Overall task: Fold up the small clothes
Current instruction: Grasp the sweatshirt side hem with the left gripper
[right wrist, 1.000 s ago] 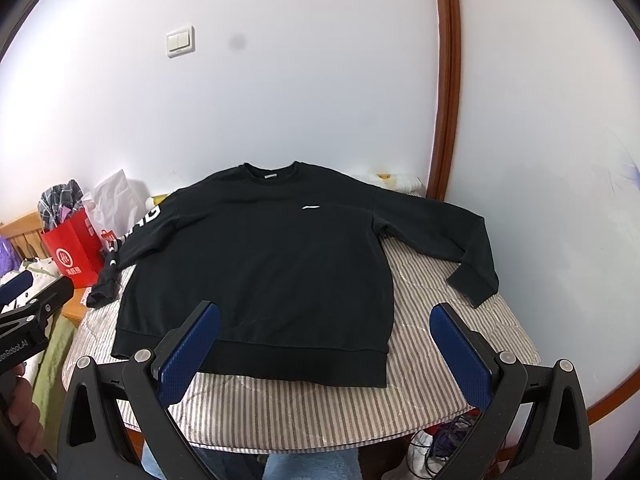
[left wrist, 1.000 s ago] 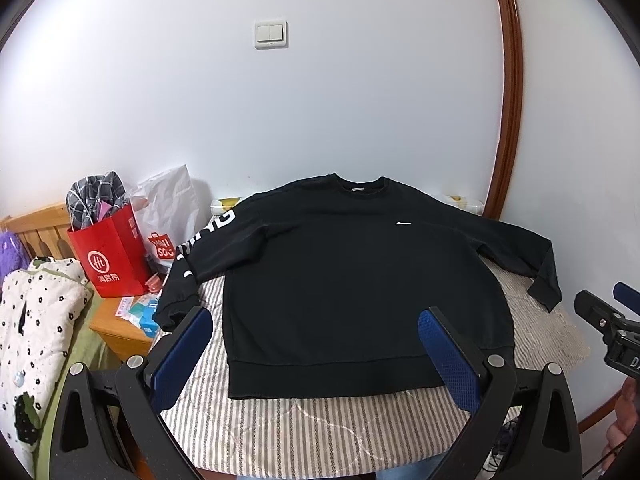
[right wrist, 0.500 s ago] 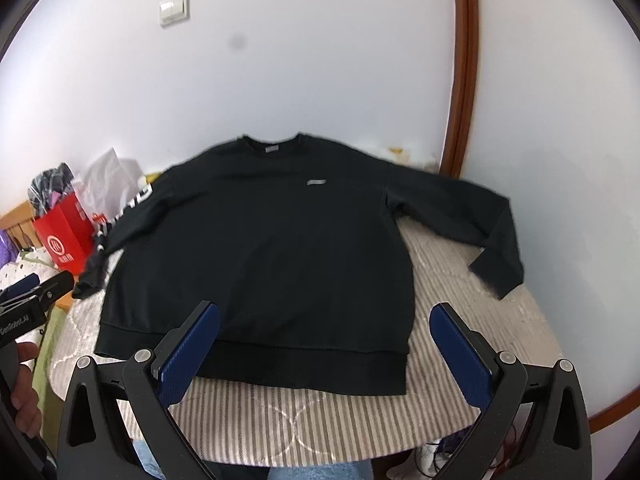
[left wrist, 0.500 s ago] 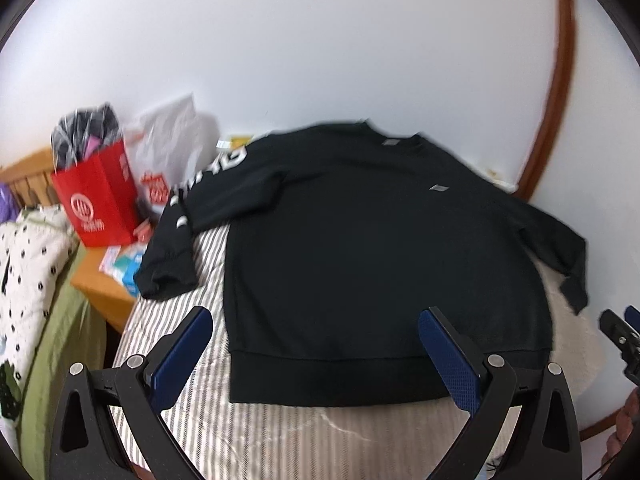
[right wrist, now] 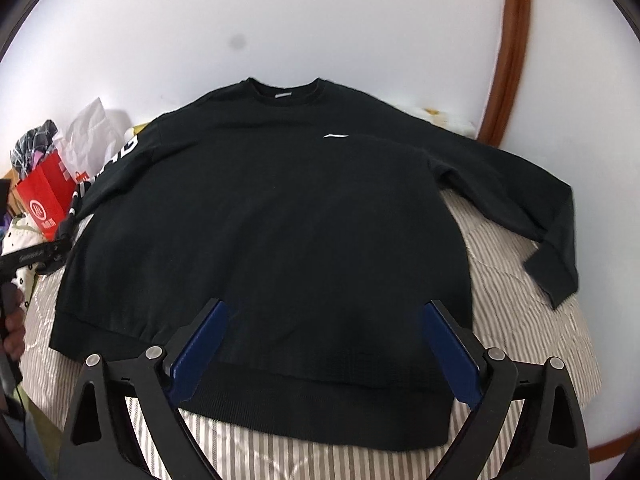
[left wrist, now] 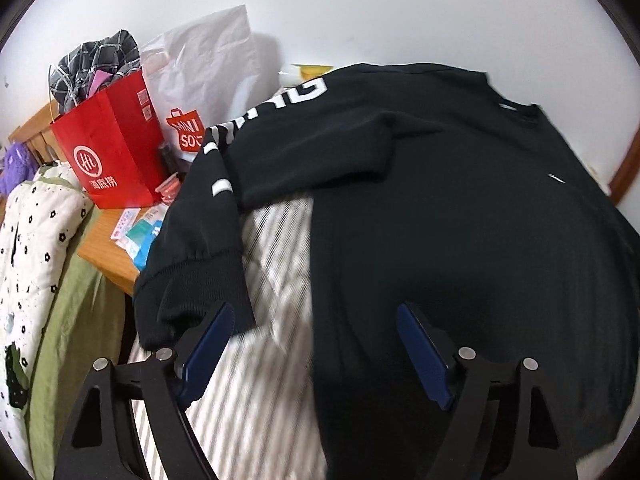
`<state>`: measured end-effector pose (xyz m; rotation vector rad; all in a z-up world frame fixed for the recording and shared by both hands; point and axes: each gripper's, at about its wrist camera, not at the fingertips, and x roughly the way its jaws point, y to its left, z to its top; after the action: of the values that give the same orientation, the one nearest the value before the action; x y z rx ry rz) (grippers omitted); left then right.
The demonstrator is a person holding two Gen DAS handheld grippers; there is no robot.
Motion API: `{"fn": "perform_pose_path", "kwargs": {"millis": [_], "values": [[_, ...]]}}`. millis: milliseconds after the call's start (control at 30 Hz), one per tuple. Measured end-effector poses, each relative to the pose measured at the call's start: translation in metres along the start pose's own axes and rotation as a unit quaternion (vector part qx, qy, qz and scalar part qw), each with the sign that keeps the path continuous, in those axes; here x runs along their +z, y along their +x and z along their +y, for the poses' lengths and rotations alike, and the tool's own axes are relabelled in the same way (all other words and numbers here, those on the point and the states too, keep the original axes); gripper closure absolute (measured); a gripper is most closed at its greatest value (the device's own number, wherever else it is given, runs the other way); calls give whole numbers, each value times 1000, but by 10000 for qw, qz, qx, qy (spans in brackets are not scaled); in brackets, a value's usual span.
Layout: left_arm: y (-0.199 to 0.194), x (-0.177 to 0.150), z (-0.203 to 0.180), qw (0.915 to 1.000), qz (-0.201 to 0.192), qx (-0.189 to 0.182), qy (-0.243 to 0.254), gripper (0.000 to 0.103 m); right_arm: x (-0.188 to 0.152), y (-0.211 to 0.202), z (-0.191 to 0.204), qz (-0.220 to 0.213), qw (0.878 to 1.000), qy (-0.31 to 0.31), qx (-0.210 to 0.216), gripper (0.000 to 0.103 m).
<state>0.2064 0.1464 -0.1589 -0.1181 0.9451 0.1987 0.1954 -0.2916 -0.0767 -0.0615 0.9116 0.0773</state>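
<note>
A black sweatshirt (right wrist: 280, 220) lies flat, front up, on a striped cloth-covered table (right wrist: 520, 320), sleeves spread. In the left wrist view the sweatshirt (left wrist: 460, 220) fills the right side, and its left sleeve with white lettering (left wrist: 208, 240) hangs toward the table's left edge. My left gripper (left wrist: 316, 344) is open and empty, low over the striped cloth between the sleeve cuff and the body's side edge. My right gripper (right wrist: 324, 348) is open and empty, just above the sweatshirt's bottom hem.
A red paper bag (left wrist: 108, 152) and a white bag (left wrist: 204, 80) stand on a wooden stand (left wrist: 104, 248) left of the table. A patterned quilt (left wrist: 28, 260) lies further left. A white wall and brown door frame (right wrist: 508, 48) stand behind the table.
Both grippers have moved forward and down toward the sweatshirt. The left one swung left toward the lettered sleeve. Both stay open.
</note>
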Motion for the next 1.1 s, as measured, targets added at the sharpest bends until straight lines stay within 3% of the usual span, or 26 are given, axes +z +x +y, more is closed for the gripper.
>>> {"fn": "perform_pose_path", "kwargs": {"millis": [233, 367, 467, 500, 533, 600, 700, 800, 1100], "values": [[45, 20, 5, 9970, 111, 753, 115, 26, 13, 44, 4, 329, 9995, 11, -29, 7], [51, 18, 7, 9978, 36, 659, 63, 27, 14, 58, 7, 455, 9989, -15, -60, 7], [50, 17, 8, 9986, 2, 532, -52, 38, 14, 67, 4, 545, 9985, -7, -89, 7], [48, 17, 10, 9986, -15, 525, -117, 50, 13, 69, 3, 564, 9984, 10, -82, 7], [46, 17, 15, 9978, -24, 628, -216, 71, 13, 70, 1, 587, 9982, 33, -74, 7], [45, 17, 26, 9954, -17, 870, -402, 90, 11, 71, -4, 591, 9982, 64, -58, 7], [41, 18, 42, 9972, 41, 356, -654, 92, 9, 68, -11, 545, 9984, 146, 10, 7], [30, 21, 41, 9975, -25, 291, -648, 94, 7, 66, -17, 510, 9984, 214, 93, 7], [-24, 50, -11, 9978, -417, -299, -431, 94, 9, 48, -53, 206, 9977, 571, 314, 7]]}}
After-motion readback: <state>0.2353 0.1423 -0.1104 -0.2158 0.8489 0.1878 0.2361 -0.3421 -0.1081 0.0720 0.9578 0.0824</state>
